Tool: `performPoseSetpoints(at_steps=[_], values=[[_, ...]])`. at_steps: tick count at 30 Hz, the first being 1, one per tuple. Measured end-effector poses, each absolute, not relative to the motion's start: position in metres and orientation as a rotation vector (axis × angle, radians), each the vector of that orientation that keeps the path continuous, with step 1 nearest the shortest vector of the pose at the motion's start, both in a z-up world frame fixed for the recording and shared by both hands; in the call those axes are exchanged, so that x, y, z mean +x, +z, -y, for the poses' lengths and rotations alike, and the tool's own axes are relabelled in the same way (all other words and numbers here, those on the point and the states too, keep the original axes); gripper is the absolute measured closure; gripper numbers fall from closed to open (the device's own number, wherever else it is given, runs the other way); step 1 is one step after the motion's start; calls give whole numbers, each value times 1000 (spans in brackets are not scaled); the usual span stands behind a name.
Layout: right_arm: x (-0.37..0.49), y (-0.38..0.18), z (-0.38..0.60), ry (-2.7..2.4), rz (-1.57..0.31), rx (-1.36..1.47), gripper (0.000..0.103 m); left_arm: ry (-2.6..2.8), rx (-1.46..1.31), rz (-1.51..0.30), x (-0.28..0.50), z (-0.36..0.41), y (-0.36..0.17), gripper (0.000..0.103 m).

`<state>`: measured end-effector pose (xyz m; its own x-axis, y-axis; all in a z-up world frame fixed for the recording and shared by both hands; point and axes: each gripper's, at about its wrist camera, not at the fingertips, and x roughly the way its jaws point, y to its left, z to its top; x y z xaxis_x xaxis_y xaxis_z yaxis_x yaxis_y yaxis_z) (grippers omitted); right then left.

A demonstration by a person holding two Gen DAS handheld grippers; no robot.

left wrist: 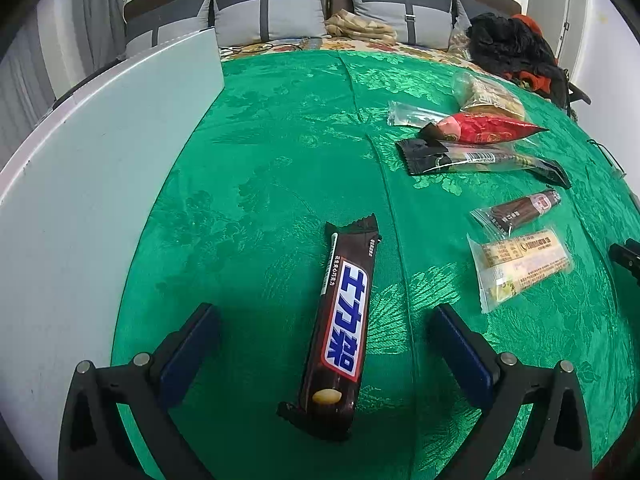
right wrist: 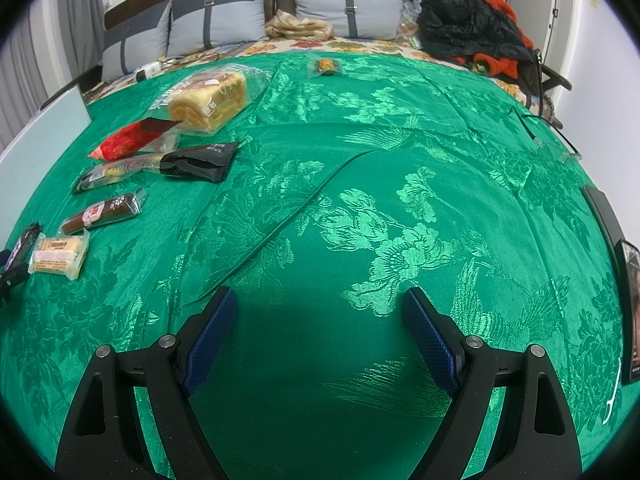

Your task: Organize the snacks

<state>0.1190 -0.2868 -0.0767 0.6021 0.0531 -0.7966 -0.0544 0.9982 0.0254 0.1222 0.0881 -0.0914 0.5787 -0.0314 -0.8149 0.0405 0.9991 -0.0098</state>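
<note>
A brown chocolate bar (left wrist: 344, 332) with blue lettering lies flat on the green cloth (left wrist: 280, 160), between the wide-open fingers of my left gripper (left wrist: 324, 316); neither pad touches it. To its right lie a pale cracker pack (left wrist: 520, 266), a brown sausage stick (left wrist: 520, 210), a black wrapper (left wrist: 480, 158), a red pointed pack (left wrist: 484, 128) and a bread bag (left wrist: 488, 96). My right gripper (right wrist: 320, 304) hangs open over bare cloth with nothing between its fingers. In the right wrist view the bread bag (right wrist: 208, 98), red pack (right wrist: 132, 138), black wrapper (right wrist: 192, 160), sausage stick (right wrist: 102, 212) and cracker pack (right wrist: 60, 254) sit at the left.
A white board (left wrist: 92, 184) stands along the left of the cloth. A small orange snack (right wrist: 326, 66) lies far back. Grey pillows (right wrist: 216, 24) and a heap of black and red clothes (right wrist: 476, 28) line the far edge. Dark flat objects (right wrist: 632, 300) lie at the right edge.
</note>
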Motion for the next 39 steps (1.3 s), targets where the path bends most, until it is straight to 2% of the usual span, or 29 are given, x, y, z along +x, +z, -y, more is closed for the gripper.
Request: performPoseSetpoints(at_steps=[39], values=[[118, -77, 284, 71, -927, -3, 12, -36, 10, -951, 124, -89, -91, 0]])
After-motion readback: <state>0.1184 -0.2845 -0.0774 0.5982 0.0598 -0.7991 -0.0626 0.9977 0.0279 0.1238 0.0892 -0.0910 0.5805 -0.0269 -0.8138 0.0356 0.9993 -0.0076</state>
